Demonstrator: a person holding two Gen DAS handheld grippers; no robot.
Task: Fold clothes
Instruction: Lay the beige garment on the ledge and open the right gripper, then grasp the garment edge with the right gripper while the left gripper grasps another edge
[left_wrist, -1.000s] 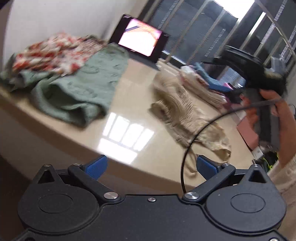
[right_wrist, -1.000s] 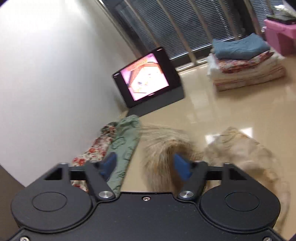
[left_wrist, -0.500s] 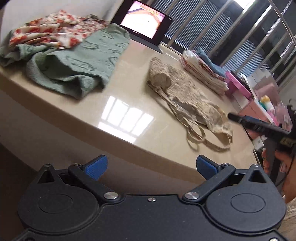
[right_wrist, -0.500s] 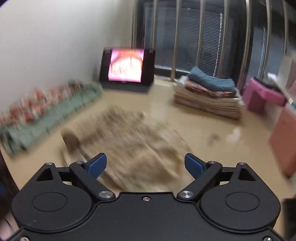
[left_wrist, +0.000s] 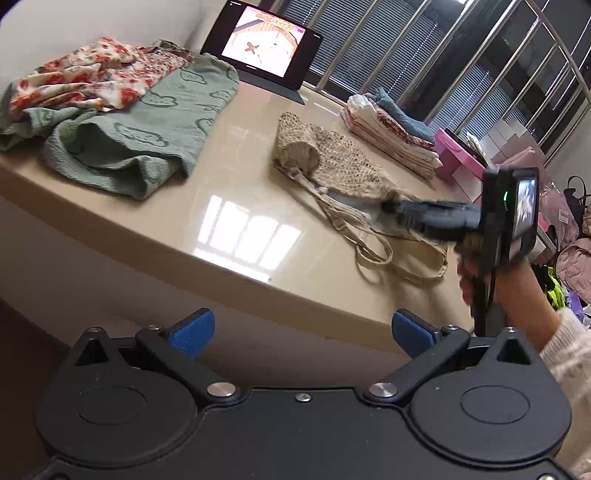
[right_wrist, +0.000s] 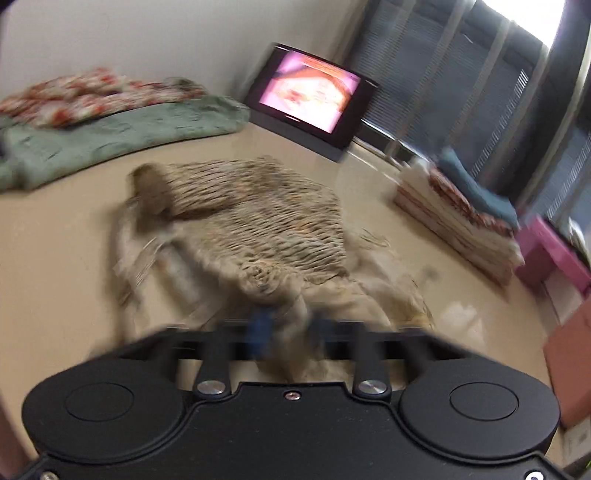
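The beige knit top lies crumpled mid-table; its near edge is being pinched by the closing right gripper; the left gripper, held wide and empty, should be brought to the opposite edge.

Daylit from the blinds at one o'clock, blown out white at the top corner in both views. Bright window reflection on the glossy table at centre, soft glare running toward twelve. Glowing tablet screen at twelve, crisp in the left wrist view, smeared in the right. Sharp overall on the left, apart from motion blur on the right gripper at three. Heavily motion-blurred on the right: knitted beige garment streaked, blue pads smudged at six while closing on its cloth. Strong fisheye bending at the edges, dark vignette in the corners, table rim curved
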